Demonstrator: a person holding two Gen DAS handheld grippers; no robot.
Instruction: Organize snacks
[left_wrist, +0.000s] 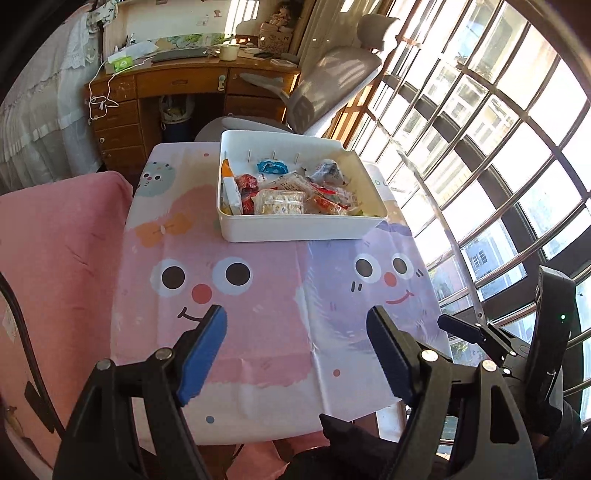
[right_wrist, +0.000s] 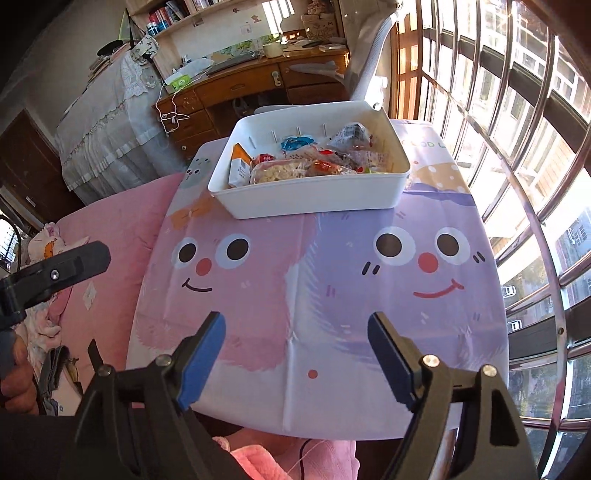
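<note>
While hovering above the near edge of the cartoon-face tablecloth (left_wrist: 258, 302), spread wide and clamped on nothing: left gripper (left_wrist: 295, 325), blue pads facing each other over the pink smiling face. Further left, draped beside the table: pink blanket (left_wrist: 62, 240). Behind it, against the far wall: wooden desk (left_wrist: 177, 88) with drawers, a trailing white cable (left_wrist: 98, 99) and a green tissue box (left_wrist: 122, 63). Toward the middle, at the far end of the tablecloth: white bin (left_wrist: 295, 223), holding the snacks (left_wrist: 291, 192) in a loose heap — a blue packet (left_wrist: 272, 167), red wrappers, clear bags of pale pieces, an orange-and-white carton upright against the left wall. Nothing loose on the cloth in front of the bin. Just behind the bin: grey office chair (left_wrist: 332, 88). Right of centre, also parted and empty: right gripper (right_wrist: 295, 325), poised over the seam between the pink and the purple face. Far right: barred window (left_wrist: 498, 129), full of daylight.
</note>
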